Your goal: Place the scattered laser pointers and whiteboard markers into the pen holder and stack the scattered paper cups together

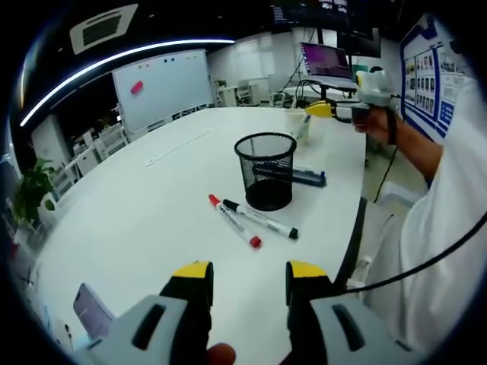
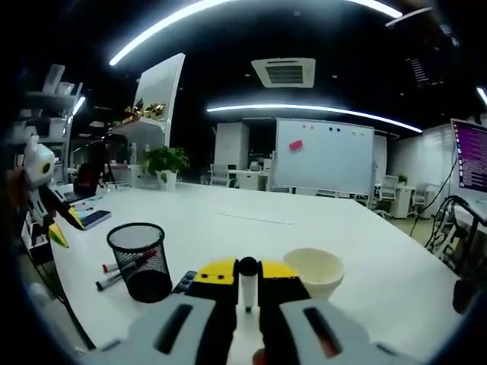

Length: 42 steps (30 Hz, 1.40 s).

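Right gripper (image 2: 246, 272) is clamped on a slim white marker (image 2: 247, 290); left gripper (image 1: 248, 272) gapes apart. Two markers (image 1: 255, 219) lie beside a black wire-mesh pen holder (image 1: 266, 170); one smooth paper cup (image 2: 313, 271).

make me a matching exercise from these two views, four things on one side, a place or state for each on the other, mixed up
Things:
1. left gripper
2. right gripper
3. mesh pen holder
4. paper cup

Places or states:
A. standing upright on the white table, with two markers lying beside it
B. jaws apart, nothing between them
C. open side up on the table, just beyond the right gripper's jaws
D. jaws closed on a marker

Pairs: 1-B, 2-D, 3-A, 4-C
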### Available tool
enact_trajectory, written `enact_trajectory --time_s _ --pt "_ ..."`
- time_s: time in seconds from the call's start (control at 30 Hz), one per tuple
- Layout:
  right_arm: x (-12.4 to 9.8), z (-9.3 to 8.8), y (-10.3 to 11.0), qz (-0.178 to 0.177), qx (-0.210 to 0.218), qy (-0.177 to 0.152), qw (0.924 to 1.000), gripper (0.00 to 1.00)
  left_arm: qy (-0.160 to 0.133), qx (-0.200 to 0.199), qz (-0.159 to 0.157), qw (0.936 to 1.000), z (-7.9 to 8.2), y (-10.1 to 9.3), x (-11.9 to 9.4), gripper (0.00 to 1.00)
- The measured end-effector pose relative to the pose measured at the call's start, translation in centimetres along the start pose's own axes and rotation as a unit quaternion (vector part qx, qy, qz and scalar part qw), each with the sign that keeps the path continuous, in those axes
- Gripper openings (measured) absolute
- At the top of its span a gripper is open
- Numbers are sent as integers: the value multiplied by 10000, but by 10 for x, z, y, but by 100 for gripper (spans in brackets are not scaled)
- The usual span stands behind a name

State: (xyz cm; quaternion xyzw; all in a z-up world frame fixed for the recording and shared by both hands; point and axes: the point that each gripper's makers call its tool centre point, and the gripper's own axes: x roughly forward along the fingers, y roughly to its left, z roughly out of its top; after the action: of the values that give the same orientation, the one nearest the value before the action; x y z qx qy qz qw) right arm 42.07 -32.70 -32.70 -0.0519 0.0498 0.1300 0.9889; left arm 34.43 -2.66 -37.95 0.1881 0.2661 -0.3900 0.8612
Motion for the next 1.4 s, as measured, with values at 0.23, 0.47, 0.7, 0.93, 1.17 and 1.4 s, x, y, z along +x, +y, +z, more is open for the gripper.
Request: enact_trajectory --time_s 0.23,0.47,0.7,0.93,1.17,1.4 --pt "0 6 3 38 4 -52 10000 10 -4 0 -3 10000 -1 2 0 39" --pt "0 10 4 53 48 -111 9999 10 0 -6 5 10000 -1 1 -1 39" --pt "1 10 8 111 15 -115 9999 10 2 -23 1 10000 -2 1 0 39" --pt "0 15 9 143 49 -173 9997 10 1 -12 -3 10000 -1 1 0 39" --pt "1 23 13 191 -54 -242 9995 10 7 -30 2 10000 -1 1 1 39" --pt "3 30 14 209 -105 -325 9992 10 33 2 -8 10000 -3 2 1 39"
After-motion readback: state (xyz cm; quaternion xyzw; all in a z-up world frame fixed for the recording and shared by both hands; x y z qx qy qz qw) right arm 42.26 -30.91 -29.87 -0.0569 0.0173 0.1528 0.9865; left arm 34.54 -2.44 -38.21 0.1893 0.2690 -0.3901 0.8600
